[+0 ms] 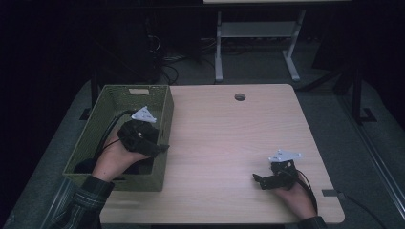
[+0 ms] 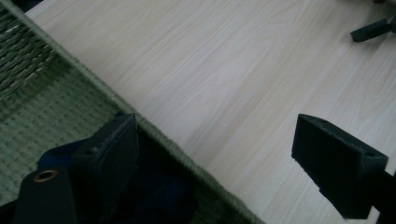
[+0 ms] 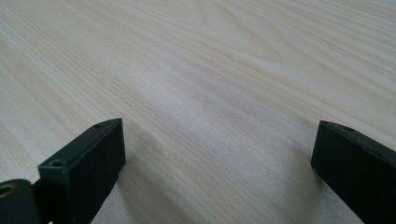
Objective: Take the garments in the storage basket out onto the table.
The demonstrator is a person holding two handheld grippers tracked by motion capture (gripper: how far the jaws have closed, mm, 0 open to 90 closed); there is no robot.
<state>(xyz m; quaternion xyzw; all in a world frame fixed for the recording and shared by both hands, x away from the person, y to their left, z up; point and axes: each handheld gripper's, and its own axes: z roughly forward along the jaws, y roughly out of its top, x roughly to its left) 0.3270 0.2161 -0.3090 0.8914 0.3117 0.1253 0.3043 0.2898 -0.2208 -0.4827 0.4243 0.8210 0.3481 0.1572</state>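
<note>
A green woven basket [image 1: 119, 183] stands on the left part of the light wooden table [image 1: 229, 133]. My left gripper [image 1: 158, 148] hangs over the basket's right side, held by a hand in a plaid sleeve. In the left gripper view it [image 2: 215, 128] is open and straddles the basket's rim [image 2: 154, 133], one jaw inside, the other over the table. A dark blue soft thing [image 2: 163, 196] lies in the basket under the inner jaw. My right gripper [image 1: 261, 181] rests low near the table's front right, open [image 3: 219, 126] over bare wood, nothing between its jaws.
A round cable hole [image 1: 239, 97] sits near the table's far edge. A white desk frame [image 1: 218, 52] stands on the floor behind. A jaw of the right gripper [image 2: 373, 29] shows far off in the left gripper view. A grey tape strip [image 1: 329, 192] marks the front right corner.
</note>
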